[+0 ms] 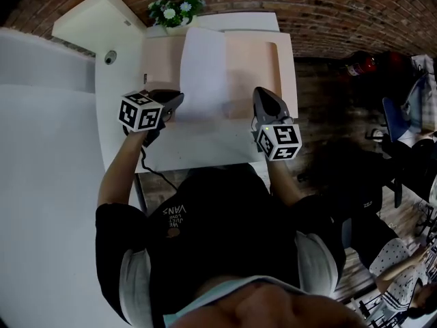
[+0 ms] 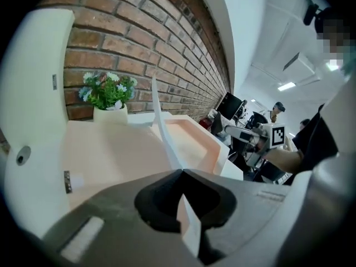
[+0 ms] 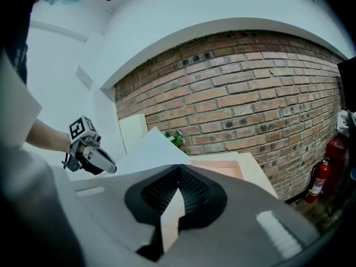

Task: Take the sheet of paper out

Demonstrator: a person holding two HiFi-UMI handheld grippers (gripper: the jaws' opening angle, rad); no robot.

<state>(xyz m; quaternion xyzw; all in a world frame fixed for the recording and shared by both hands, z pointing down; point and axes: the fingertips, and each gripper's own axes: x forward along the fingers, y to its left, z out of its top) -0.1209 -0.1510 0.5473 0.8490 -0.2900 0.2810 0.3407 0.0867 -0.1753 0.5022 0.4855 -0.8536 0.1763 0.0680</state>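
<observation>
Left hand-held gripper (image 2: 181,172) clamped shut on sheet of paper (image 1: 203,70) edge, right hand-held gripper (image 3: 179,167) pinching opposite edge, sheet tilted above shallow pink tray (image 1: 285,60), white tabletop (image 1: 198,157), flower pot (image 1: 175,11) behind

Left gripper (image 1: 176,102): jaws clamped on sheet of paper (image 1: 203,74), forearm bare.
Right gripper (image 1: 263,98): jaws clamped on same sheet.
</observation>
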